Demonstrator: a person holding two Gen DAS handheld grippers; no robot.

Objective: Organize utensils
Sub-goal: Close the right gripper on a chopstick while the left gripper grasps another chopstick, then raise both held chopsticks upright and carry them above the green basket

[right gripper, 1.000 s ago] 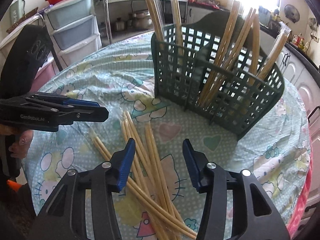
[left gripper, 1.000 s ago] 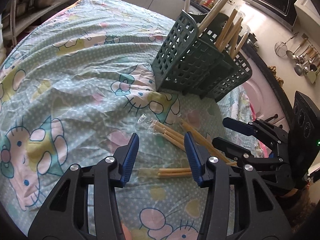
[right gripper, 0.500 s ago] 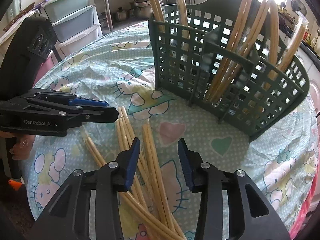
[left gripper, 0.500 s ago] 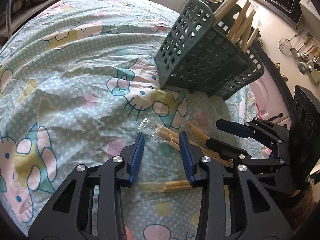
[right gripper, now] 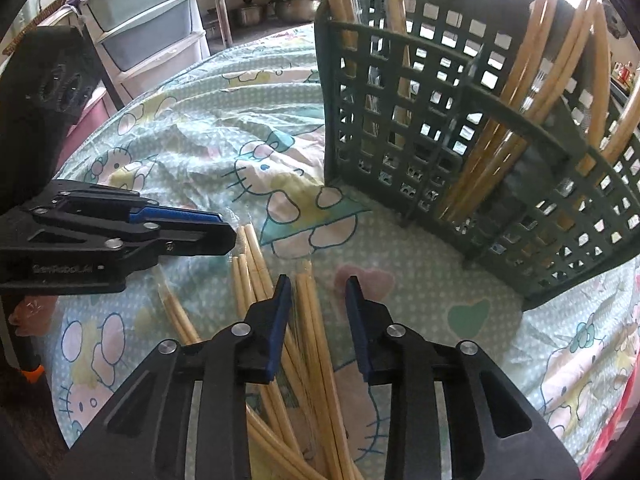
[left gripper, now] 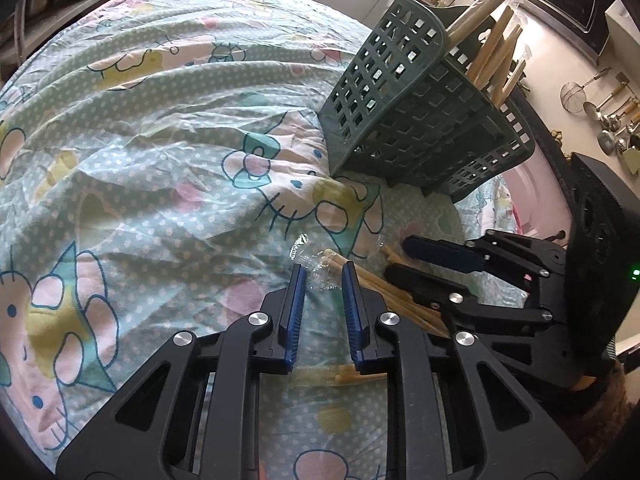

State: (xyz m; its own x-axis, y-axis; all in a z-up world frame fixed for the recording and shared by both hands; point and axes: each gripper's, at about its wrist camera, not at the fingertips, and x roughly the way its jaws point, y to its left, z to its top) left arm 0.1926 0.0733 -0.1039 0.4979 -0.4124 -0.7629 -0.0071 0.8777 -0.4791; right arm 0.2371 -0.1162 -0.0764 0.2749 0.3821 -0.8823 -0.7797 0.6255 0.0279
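Several plastic-wrapped pairs of wooden chopsticks (right gripper: 256, 268) lie on the Hello Kitty tablecloth (left gripper: 160, 160); they also show in the left wrist view (left gripper: 372, 280). A dark green slotted basket (right gripper: 460, 128), also in the left wrist view (left gripper: 408, 120), holds several upright chopsticks. My left gripper (left gripper: 322, 272) is open with a narrow gap, low over the wrapped tips of one pair. My right gripper (right gripper: 314, 288) is open, low over one pair lying between its fingers. Each gripper shows in the other's view, the left (right gripper: 216, 236) and the right (left gripper: 400, 256).
Plastic drawers (right gripper: 148, 28) and pots stand beyond the table's far edge. A microwave (left gripper: 568, 0) and hanging ladles (left gripper: 608, 120) are on the far right. One more wrapped pair (left gripper: 340, 376) lies under my left gripper.
Both grippers have moved forward and down toward the chopsticks, and both jaws have narrowed. The basket looms closer in both views.
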